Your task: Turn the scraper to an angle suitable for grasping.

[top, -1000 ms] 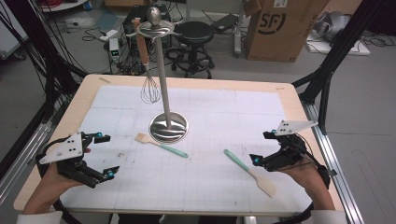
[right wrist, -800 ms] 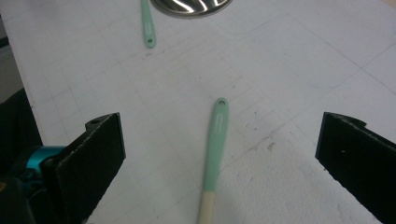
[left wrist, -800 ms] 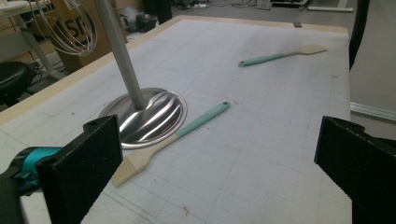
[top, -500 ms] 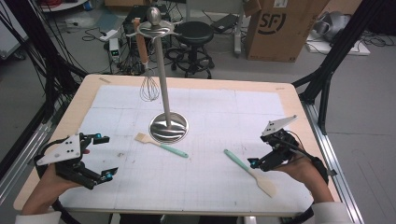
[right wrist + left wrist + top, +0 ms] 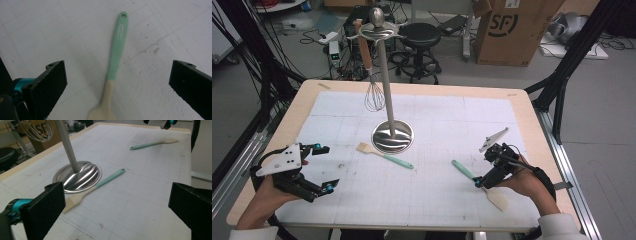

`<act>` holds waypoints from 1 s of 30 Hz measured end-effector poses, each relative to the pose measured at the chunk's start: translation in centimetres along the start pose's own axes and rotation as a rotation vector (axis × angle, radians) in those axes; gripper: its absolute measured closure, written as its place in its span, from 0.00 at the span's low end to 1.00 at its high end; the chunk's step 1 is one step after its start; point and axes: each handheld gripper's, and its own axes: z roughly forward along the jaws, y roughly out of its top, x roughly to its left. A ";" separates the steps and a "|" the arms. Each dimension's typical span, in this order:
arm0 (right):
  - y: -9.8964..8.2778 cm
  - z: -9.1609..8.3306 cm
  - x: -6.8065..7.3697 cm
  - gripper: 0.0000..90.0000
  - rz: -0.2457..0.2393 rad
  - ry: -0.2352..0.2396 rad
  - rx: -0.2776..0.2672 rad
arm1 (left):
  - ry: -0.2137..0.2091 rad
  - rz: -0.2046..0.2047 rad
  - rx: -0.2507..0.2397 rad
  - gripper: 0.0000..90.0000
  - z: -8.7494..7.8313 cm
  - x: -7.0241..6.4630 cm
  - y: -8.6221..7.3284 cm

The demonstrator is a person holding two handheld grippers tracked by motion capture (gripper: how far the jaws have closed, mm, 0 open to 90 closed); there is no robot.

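The right gripper (image 5: 117, 82), jaws wide, is hovering over the spatula (image 5: 115, 65) lying flat on the mat (image 5: 162, 30); light and probably slick, it is likely best pinched mid-handle.

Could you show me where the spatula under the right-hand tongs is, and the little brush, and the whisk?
spatula (image 5: 117, 53), right gripper view, on its green handle.
brush (image 5: 384, 155), high view, where the cream head meets the green handle.
whisk (image 5: 374, 96), high view, on its wire loops, hanging from the stand.

Your left gripper (image 5: 117, 207), jaws wide apart, faces a pastry brush (image 5: 93, 188) touching the stand's steel base (image 5: 77, 176).
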 end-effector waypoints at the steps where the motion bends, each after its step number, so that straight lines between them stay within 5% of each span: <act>1: 0.0 0.2 0.0 0.01 -0.012 0.003 0.001 | -0.001 -0.001 0.001 0.02 0.0 0.0 0.0; 14: 0.4 2.3 0.3 0.06 -0.042 -0.005 0.100 | -0.002 -0.004 0.001 0.02 0.2 0.0 -0.1; 23: 0.8 3.5 0.5 0.26 -0.061 0.011 0.138 | -0.005 -0.002 0.005 0.02 0.3 0.0 -0.1; 30: 1.1 4.1 0.2 0.28 -0.053 0.029 0.167 | -0.001 -0.006 0.003 0.02 0.3 0.0 -0.1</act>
